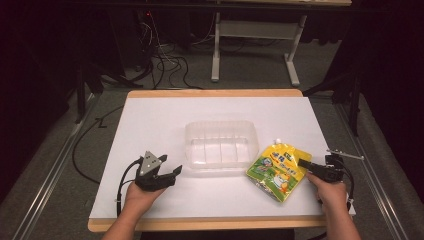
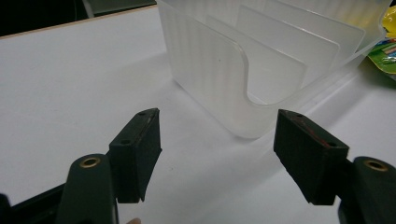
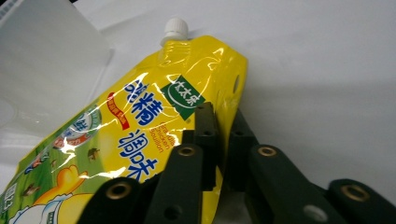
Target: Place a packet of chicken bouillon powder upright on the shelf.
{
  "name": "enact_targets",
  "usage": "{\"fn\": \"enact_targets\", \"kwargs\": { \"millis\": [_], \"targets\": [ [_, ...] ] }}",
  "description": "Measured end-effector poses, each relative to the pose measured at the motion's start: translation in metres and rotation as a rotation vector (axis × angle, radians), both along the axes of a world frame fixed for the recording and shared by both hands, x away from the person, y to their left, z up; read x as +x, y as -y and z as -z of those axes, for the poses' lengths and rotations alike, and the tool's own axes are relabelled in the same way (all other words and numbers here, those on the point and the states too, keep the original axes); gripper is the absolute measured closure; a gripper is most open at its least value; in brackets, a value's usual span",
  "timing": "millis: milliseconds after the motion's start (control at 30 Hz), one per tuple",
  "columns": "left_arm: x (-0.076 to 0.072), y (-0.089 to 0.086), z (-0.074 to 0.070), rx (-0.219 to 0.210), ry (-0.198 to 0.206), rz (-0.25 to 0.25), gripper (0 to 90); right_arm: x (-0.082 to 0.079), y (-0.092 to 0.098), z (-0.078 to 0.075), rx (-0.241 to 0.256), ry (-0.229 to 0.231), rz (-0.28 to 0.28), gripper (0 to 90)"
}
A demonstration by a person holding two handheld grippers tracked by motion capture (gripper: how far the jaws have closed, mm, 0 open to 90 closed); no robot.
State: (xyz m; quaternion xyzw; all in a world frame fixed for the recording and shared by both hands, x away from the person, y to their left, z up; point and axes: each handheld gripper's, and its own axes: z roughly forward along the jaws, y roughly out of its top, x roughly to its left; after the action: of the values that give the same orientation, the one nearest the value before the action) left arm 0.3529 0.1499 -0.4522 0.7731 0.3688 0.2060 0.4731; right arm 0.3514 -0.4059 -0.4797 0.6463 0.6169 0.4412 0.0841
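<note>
Lying beside the clear ribbed plastic bin [image 1: 220, 144], the yellow spouted pouch [image 1: 276, 171] meets the right gripper [image 1: 303, 163] on the white table [image 1: 155, 120]. Left gripper [image 2: 217, 140] jaws gape, empty, before the bin. Right gripper jaws pinch the pouch's edge, showing its white cap [image 3: 175, 29].

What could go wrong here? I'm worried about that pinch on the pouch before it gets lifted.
The right gripper pinches only the thin side edge of the yellow pouch, so the glossy film may slip or the pouch may swing and sag when raised. The clear bin sits right beside it, so a swinging pouch might knock its wall.
</note>
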Motion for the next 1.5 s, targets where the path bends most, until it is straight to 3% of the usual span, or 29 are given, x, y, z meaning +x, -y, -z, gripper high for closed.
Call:
{"fn": "enact_targets", "kwargs": {
  "millis": [100,333,433,567,600,833,967,1333,1500],
  "targets": [
    [0.000,0.000,0.000,-0.003,0.004,-0.002,32.5,-0.001,-0.003,-0.003,-0.032,0.023,-0.009,90.0],
    [0.002,0.001,-0.002,-0.004,0.004,0.001,32.6,-0.008,-0.006,-0.016,-0.035,0.089,-0.007,90.0],
    [0.004,0.002,-0.003,-0.024,0.007,-0.004,33.0,-0.018,-0.009,-0.030,-0.029,0.155,-0.010,90.0],
    [0.005,0.004,-0.005,-0.029,0.012,-0.001,32.9,-0.024,-0.012,-0.040,-0.036,0.202,-0.021,90.0],
    [0.005,0.004,-0.005,-0.034,0.014,-0.001,32.9,-0.029,-0.014,-0.048,-0.041,0.236,-0.022,90.0],
    [0.008,0.008,-0.007,-0.040,0.016,0.006,32.9,-0.044,-0.019,-0.066,-0.056,0.316,-0.015,90.0],
    [0.010,0.010,-0.007,-0.044,0.014,0.014,32.9,-0.056,-0.022,-0.083,-0.067,0.391,-0.014,90.0],
    [0.008,0.007,-0.008,-0.041,0.021,0.013,32.9,-0.064,-0.035,-0.106,-0.129,0.478,-0.028,90.0],
    [0.005,0.001,-0.007,-0.038,0.028,0.002,32.9,-0.063,-0.035,-0.112,-0.158,0.513,0.001,90.0]
  ]
}}
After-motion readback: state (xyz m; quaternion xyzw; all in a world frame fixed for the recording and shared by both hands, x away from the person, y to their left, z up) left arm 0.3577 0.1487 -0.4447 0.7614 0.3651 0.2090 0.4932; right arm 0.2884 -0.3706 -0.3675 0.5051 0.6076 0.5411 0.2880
